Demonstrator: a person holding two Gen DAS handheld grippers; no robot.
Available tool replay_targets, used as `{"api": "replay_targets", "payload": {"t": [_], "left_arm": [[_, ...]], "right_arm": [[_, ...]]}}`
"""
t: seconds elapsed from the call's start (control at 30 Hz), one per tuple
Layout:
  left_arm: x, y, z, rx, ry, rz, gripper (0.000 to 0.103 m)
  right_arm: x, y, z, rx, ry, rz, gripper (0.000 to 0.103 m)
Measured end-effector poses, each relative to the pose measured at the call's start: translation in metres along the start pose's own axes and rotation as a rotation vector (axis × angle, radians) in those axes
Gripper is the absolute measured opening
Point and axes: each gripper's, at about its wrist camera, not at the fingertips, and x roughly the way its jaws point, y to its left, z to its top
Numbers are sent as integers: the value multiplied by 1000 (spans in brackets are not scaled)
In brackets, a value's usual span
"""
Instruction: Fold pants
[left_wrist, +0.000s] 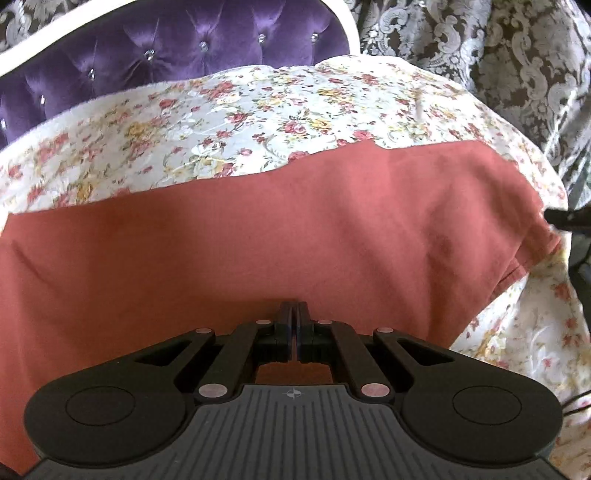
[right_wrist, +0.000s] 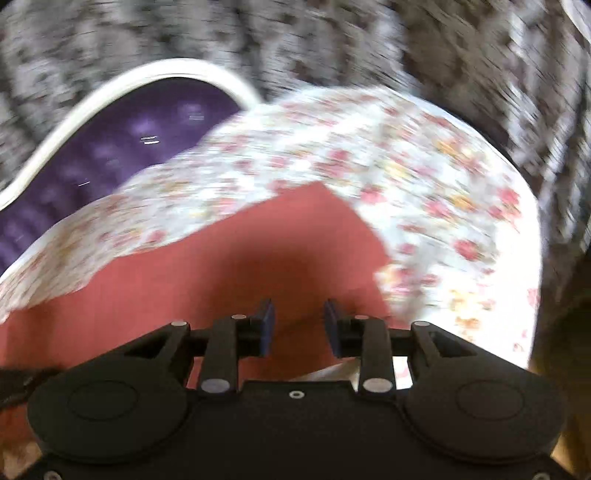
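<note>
Left gripper (left_wrist: 295, 314) was pinched fully together, a sliver of the terracotta-red cotton pants (left_wrist: 295, 229) between its pads, so it seemingly held cloth. Right gripper (right_wrist: 299, 321) stood about half open over the pants, gripping nothing; that view was blurred. Pants lay spread flat on the floral-print bed cover (left_wrist: 229, 110), reaching its right edge. Judgement: keep the pinched edge taut and low, align hems before releasing. Beyond sat the purple tufted headboard (left_wrist: 166, 48).
</note>
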Motion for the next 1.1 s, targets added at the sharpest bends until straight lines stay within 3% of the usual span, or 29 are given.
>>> {"api": "replay_targets", "payload": {"t": [0.1, 0.23, 0.4, 0.47, 0.5, 0.57, 0.63, 0.67, 0.77, 0.83, 0.87, 1.03, 1.1], "left_arm": [[0, 7, 2, -42, 12, -29, 4], [1, 5, 2, -33, 14, -21, 4], [2, 3, 4, -13, 19, -10, 4], [2, 4, 4, -18, 21, -14, 4], [2, 4, 4, -21, 20, -16, 4], [2, 4, 3, -20, 15, -16, 4], [1, 2, 2, -8, 4, -13, 4], [0, 1, 0, -2, -3, -11, 4], [0, -2, -1, 11, -13, 6, 4], [0, -3, -1, 12, -14, 12, 4], [0, -3, -1, 11, -15, 10, 4], [1, 1, 1, -9, -7, -4, 4], [1, 0, 1, -4, -8, -2, 4]], "right_arm": [[17, -17, 3, 38, 27, -71, 43], [29, -30, 7, -1, 50, -133, 44], [30, -29, 10, -106, 55, -39, 44], [33, -25, 11, -130, 44, -5, 35], [35, -22, 12, -156, 39, -4, 11], [33, -14, 17, -216, 14, -10, 8], [19, -1, 25, -330, -134, -119, 6], [14, 2, 29, -365, -179, -135, 6], [29, -3, 40, -330, -122, -122, 6], [54, -5, 32, -358, 4, -147, 8], [56, -7, 28, -349, 5, -141, 8], [19, -38, 38, -104, -76, -125, 33], [10, -45, 41, -24, -94, -86, 34]]}}
